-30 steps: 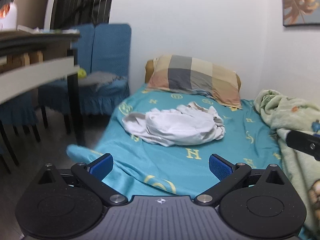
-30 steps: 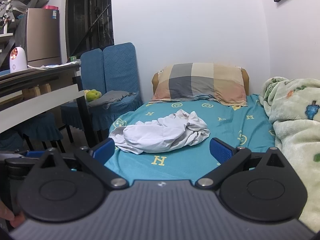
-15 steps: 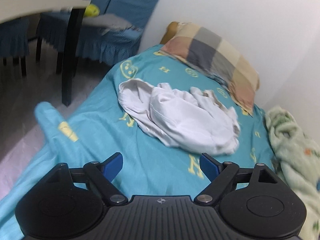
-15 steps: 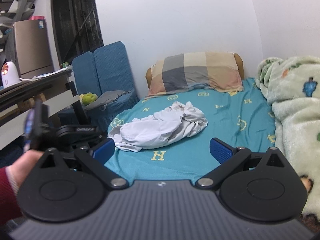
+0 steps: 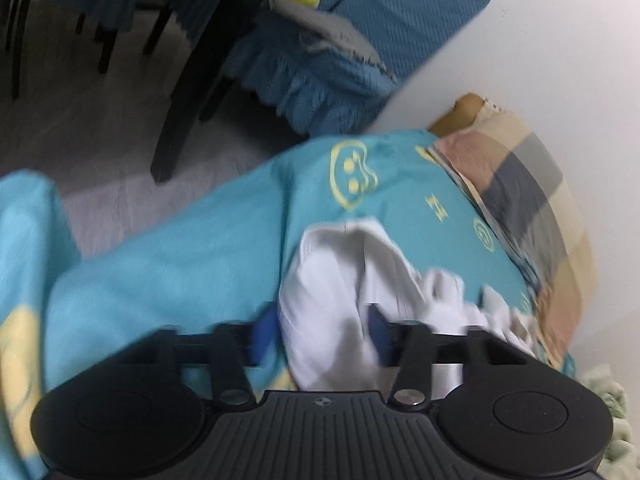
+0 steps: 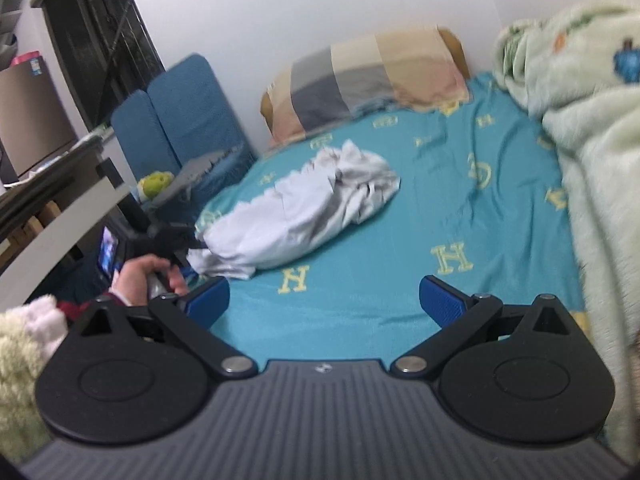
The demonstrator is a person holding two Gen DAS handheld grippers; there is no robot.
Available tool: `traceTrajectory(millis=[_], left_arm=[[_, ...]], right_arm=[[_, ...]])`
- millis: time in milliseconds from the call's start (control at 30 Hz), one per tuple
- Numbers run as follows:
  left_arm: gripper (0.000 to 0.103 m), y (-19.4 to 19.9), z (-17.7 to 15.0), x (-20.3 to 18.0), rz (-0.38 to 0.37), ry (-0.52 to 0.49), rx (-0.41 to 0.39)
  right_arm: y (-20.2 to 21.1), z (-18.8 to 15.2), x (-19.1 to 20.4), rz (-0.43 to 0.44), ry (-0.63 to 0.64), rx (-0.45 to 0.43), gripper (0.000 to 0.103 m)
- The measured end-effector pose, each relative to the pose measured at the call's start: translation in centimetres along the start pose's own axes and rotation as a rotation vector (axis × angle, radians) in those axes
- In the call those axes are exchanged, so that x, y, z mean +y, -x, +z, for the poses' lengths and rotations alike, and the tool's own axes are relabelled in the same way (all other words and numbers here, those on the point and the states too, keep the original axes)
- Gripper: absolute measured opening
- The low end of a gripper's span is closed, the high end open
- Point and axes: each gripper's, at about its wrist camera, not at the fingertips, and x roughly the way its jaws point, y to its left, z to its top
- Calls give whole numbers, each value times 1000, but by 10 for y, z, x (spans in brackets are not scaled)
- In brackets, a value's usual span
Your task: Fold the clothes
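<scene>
- White garment [image 6: 304,208], crumpled, lies left of centre on the bed [image 6: 460,216], its near end at the left edge.
- Open sheet near and right of it, up to the green blanket [image 6: 580,128]; pillow [image 6: 368,76] at the far end.
- Left gripper [image 5: 322,332]: fingers part-closed around the garment's near end; firm grip cannot be told.
- Right gripper [image 6: 324,300]: fingers spread wide, holding nothing, over the near sheet.
- Left hand [image 6: 140,280] wraps its handle.

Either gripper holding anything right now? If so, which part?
Left gripper has its fingers around the near end of the white garment, but blur hides whether it is clamped yet. Right gripper is open, holding nothing, above the teal bedsheet.
</scene>
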Motion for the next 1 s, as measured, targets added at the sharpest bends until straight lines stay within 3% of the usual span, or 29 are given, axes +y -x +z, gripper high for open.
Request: traceTrajectory(millis=[33,233,500,667,800,867,1000], left_arm=[[9,0,2,-3,-3,-9,-14],[6,0,12,-20,-23,-61,-98],[5,154,-44,-50,-197,-244,-103],[5,244,-84,-45,-276,-292,-63],[5,285,-122,-25,-253,-363,31],[5,286,-141,-13,-209,-382,87],[6,280,-149,6,-121,-364,167]], right_arm=[[-6,-1,-1,2,-5,16,103],[-6,0,2,8,5,-4,103],[20,2,11,35,16,-43,103],[40,3,19,49,25,-54,103],[46,1,27,84,36,-41,103],[43,-4,32,86,57,-17,102],[34,-15,40,82,106,26,101]])
